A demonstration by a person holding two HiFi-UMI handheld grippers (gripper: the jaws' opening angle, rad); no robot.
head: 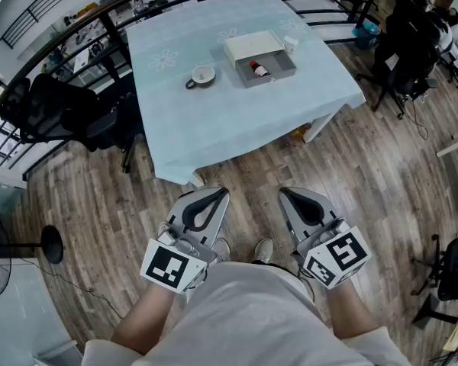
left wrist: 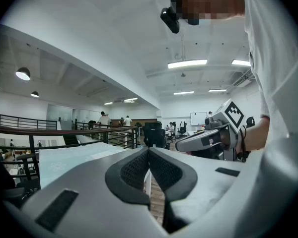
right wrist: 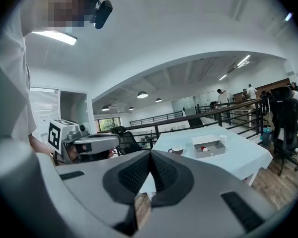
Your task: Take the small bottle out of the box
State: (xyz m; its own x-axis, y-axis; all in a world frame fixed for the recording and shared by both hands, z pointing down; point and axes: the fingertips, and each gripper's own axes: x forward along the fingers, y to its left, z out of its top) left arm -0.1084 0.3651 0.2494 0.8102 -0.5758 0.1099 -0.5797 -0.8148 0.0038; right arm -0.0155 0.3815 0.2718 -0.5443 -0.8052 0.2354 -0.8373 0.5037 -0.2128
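Nearest, the left gripper [head: 214,198] and right gripper [head: 288,197] are hovering closed and empty while the small bottle [head: 259,69] is lying in the box [head: 269,80] on the far table [head: 214,120], so approaching and opening 1 gripper is probably coming next.

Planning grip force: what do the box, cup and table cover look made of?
Box: probably matte grey cardboard, thin flat walls. Cup: likely glazed ceramic, white, smooth. Table cover: pale blue cloth, hanging over the edges.
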